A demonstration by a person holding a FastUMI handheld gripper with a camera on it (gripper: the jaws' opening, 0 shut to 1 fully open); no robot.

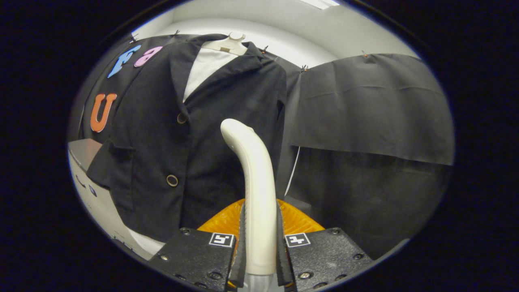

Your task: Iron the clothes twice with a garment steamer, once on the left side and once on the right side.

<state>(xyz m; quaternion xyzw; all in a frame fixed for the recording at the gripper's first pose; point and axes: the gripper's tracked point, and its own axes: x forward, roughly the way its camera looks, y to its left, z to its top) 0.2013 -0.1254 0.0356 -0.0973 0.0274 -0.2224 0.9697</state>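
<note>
Steamer handle (256, 194) stands clamped between the two fingers of the gripper (259, 251) — both pads press its cream shaft from either side, so the claw is narrow and holding the garment steamer. The handle's long axis runs straight up from the fingers toward twelve o'clock, then its head curls over toward eleven o'clock, pointing at the clothing. An orange ribbed part (227, 221) shows just behind the shaft at its base; what it belongs to I cannot tell.

The dark jacket (194, 134) hangs on a pale hanger (227, 44) beyond the fingers, lying from roughly ten to twelve o'clock of the claw. Its long axis is vertical, collar up and hem down, with a white shirt (204, 69) showing in the open neck and two ringed buttons (172, 180) down the front. The steamer head sits in front of the jacket's side nearer one o'clock, though whether it touches the cloth is not clear from this angle.

My judgement: the coming stroke depends on that offset — the garment lies up and toward eleven o'clock from the claw, so the head must travel along the jacket's vertical axis. A white surface (95, 194) stands at nine o'clock, under the near sleeve.
</note>
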